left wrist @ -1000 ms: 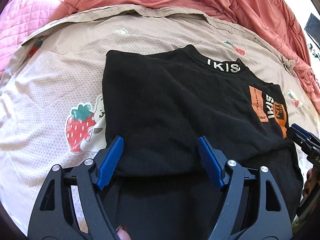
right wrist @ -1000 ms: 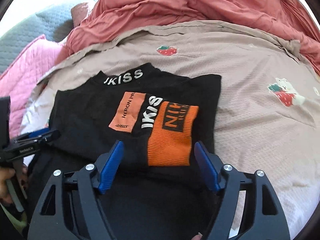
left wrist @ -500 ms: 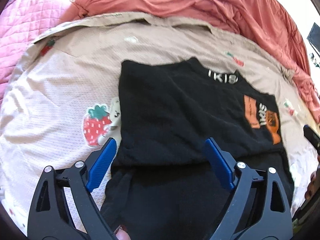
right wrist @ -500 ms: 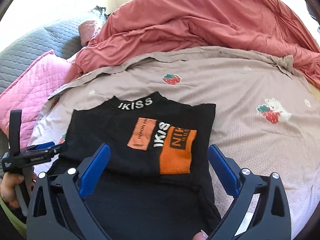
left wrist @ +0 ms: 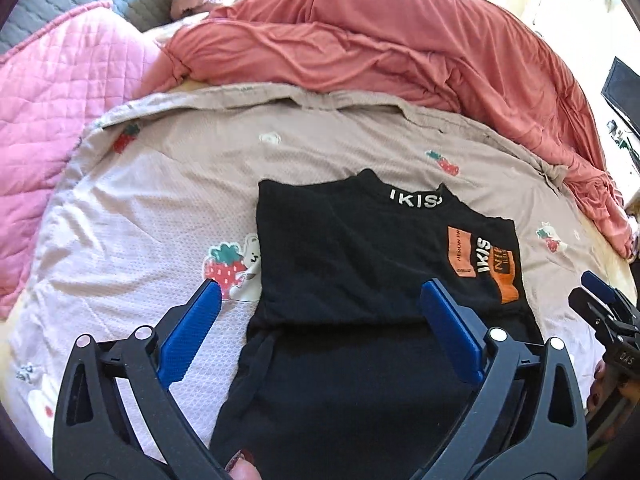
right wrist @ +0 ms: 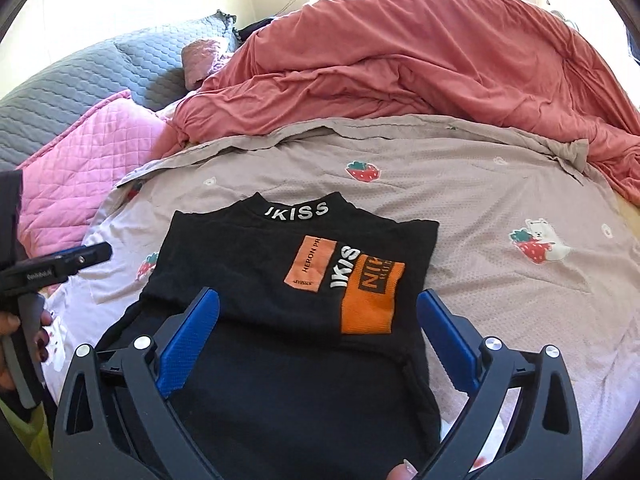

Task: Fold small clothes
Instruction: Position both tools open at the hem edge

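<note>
Both pairs of jaws are being held spread wide, with nothing gripped between them. The left gripper (left wrist: 320, 308), whose jaws have just been opening, is being carried above the near left part of a black top (left wrist: 360, 264). The right gripper (right wrist: 318, 316) is being carried above the near right part of the same top (right wrist: 280, 280), and its jaws too have opened within this last moment.

The top is being shown lying on a beige blanket (left wrist: 160, 208) printed with strawberries, spread over a bed. Its upper half, with a lettered collar and an orange patch (right wrist: 370, 300), is lying doubled over a lower black layer that is reaching toward the cameras. This placement is being read as a fold just laid down, with the cloth let go so it can settle flat.

In the left view, one blue pad (left wrist: 192, 332) is being seen over the blanket just beside the top's left edge, the other over the black cloth. In the right view, one pad is over the cloth and the other just past its right edge. No pad is seen pressing on the fabric. A rumpled red duvet (right wrist: 420, 72) is lying behind the blanket.
</note>
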{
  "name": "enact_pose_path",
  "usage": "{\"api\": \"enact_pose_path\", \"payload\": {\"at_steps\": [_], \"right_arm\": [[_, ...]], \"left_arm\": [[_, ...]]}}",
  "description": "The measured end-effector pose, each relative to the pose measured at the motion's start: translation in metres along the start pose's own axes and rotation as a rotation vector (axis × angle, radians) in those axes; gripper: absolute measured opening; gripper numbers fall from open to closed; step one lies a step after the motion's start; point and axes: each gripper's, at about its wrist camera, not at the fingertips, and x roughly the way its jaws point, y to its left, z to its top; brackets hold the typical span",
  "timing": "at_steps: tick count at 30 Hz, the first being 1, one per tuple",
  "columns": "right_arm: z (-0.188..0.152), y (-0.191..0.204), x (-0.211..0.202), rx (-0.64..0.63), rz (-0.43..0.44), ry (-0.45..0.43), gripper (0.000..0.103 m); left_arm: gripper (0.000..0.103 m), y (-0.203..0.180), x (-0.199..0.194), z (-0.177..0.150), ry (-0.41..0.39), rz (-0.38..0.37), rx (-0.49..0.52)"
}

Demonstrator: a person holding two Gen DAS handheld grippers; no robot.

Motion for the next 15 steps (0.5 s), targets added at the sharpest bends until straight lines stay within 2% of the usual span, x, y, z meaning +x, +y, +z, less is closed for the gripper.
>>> {"api": "enact_pose_path", "payload": {"at_steps": [6,15], "right_arm": [[-0.008,0.000,-0.020,-0.021,-0.007,-0.002,0.099],[-0.024,0.000,-0.052,-0.028,-0.018,-0.005,0.099]], "left_arm": [[0.094,-0.005,-0.027,-0.005,-0.050,0.037,0.032],[0.094,-0.007,-0.043,-0.021,-0.048,0.046,0.048]]}}
